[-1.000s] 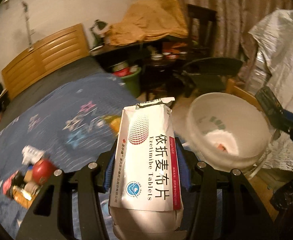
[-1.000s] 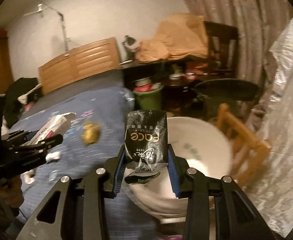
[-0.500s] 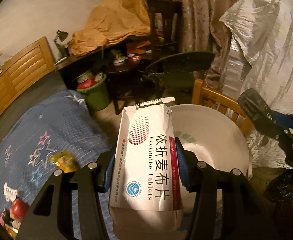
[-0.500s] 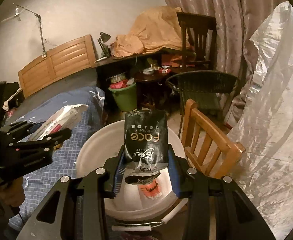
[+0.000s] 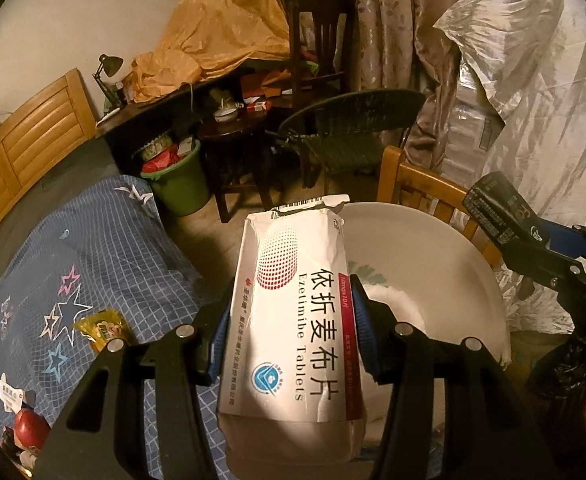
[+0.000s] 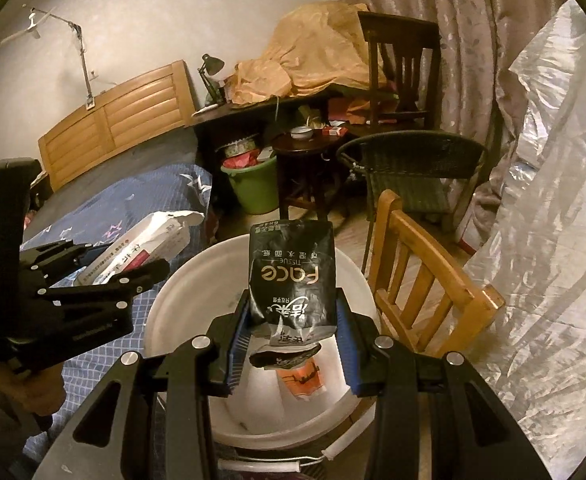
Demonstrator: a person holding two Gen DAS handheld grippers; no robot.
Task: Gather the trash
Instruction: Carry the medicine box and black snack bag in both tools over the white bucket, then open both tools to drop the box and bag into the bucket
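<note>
My left gripper (image 5: 291, 320) is shut on a white tablet box (image 5: 293, 300) with red print, held at the left rim of a white bucket (image 5: 453, 272). My right gripper (image 6: 291, 332) is shut on a black tissue pack (image 6: 293, 280), held over the bucket's mouth (image 6: 165, 320). The left gripper with its box (image 6: 141, 252) shows at the left in the right wrist view. The right gripper with its pack (image 5: 497, 216) shows at the right in the left wrist view. An orange wrapper (image 6: 303, 376) lies inside the bucket.
A wooden chair (image 6: 425, 280) stands right behind the bucket. A bed with a blue star cover (image 5: 73, 280) is on the left, with a yellow wrapper (image 5: 101, 326) and other scraps on it. A green bin (image 5: 177, 184), dark chairs and a cluttered desk stand behind.
Both grippers swung from over the bed toward the white bucket. The box and the tissue pack stayed gripped. The bucket now sits under the right gripper.
</note>
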